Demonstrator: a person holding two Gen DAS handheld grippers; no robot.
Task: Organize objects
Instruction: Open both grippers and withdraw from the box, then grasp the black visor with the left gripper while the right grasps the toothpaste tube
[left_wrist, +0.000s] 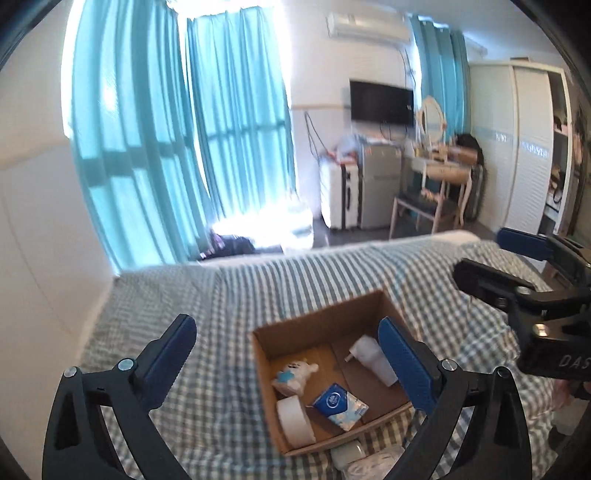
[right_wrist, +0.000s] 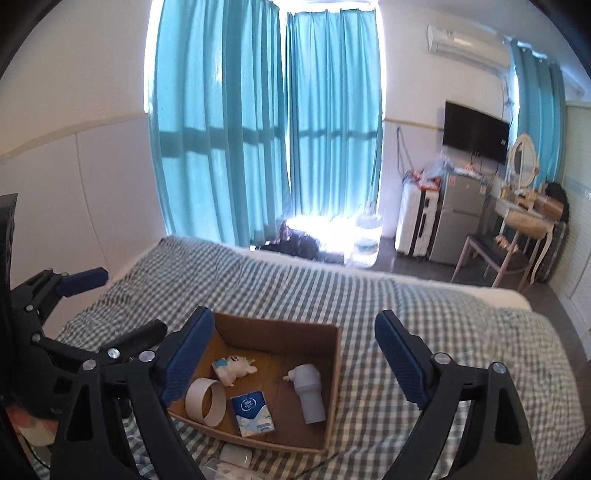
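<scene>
A: How much room is there around the box (right_wrist: 334, 363)?

B: It sits open-topped on the checked bed (right_wrist: 461, 325), near the bed's near edge. Bare cover lies to its left, right and far side. Just beside its near wall lie some white items (right_wrist: 236, 456), too blurred to name.

A: What is in it?

B: 4 things on the floor: a tape roll (right_wrist: 205, 402) at the near left, a plush (right_wrist: 234, 369) behind it, a tissue pack (right_wrist: 253, 413) in the middle, a white plug (right_wrist: 308, 391) on the right. All lie apart from each other.

A: And the grippers?

B: Both hang above the box with nothing in them. The left gripper (left_wrist: 291, 363) has its jaws wide apart; so does the right gripper (right_wrist: 295, 360).

A: The room?

B: Teal curtains (right_wrist: 266, 129) over a bright window, a TV (right_wrist: 476, 131) on the wall, a fridge (right_wrist: 456, 218) and a vanity (right_wrist: 524, 218) past the bed's foot.

A: Any difference between views?

B: Only the left view shows the wardrobe (left_wrist: 524, 147). Each view catches the other gripper at its side.
</scene>
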